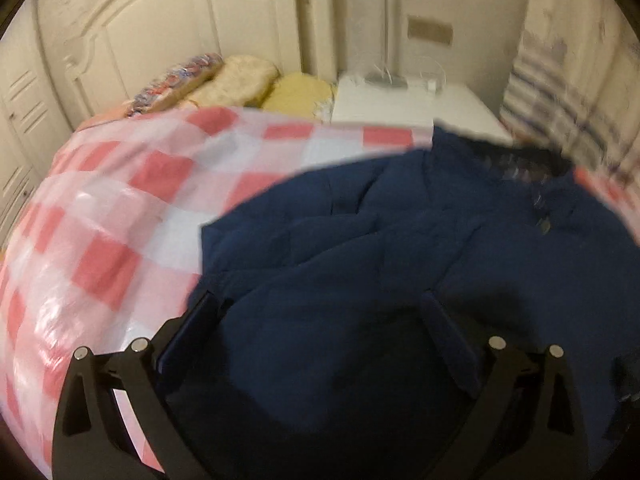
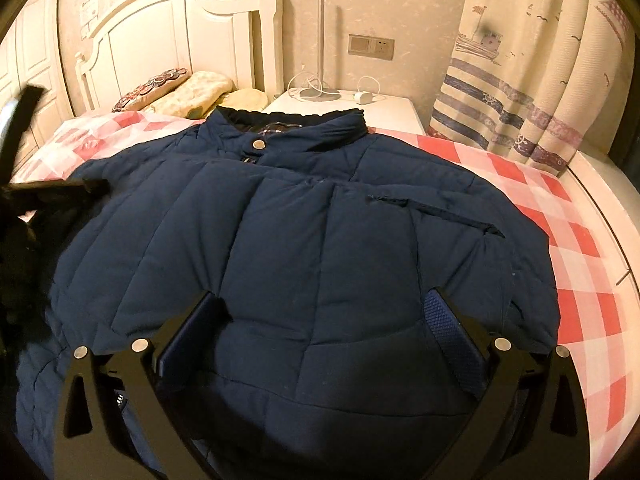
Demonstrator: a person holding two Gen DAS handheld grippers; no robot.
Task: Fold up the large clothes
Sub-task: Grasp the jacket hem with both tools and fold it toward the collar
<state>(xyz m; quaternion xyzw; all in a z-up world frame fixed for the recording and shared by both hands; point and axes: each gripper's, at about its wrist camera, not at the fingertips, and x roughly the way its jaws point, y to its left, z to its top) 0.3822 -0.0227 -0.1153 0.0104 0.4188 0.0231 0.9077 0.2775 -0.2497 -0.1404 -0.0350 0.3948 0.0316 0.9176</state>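
A navy padded jacket (image 2: 304, 240) lies spread on the checked bed cover (image 2: 560, 248). Both the left gripper (image 1: 324, 312) and right gripper (image 2: 324, 312) hover over it, fingers apart, seemingly holding nothing.

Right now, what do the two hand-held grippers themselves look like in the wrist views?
Both look alike. The left hand-held gripper and the right hand-held gripper have glossy black linkage arms joined by round silver pins. Each finger is a flat plate with a dark blue inner pad, and the right view shows that pad is textured. No cables, markings, sleeves or hands are visible.
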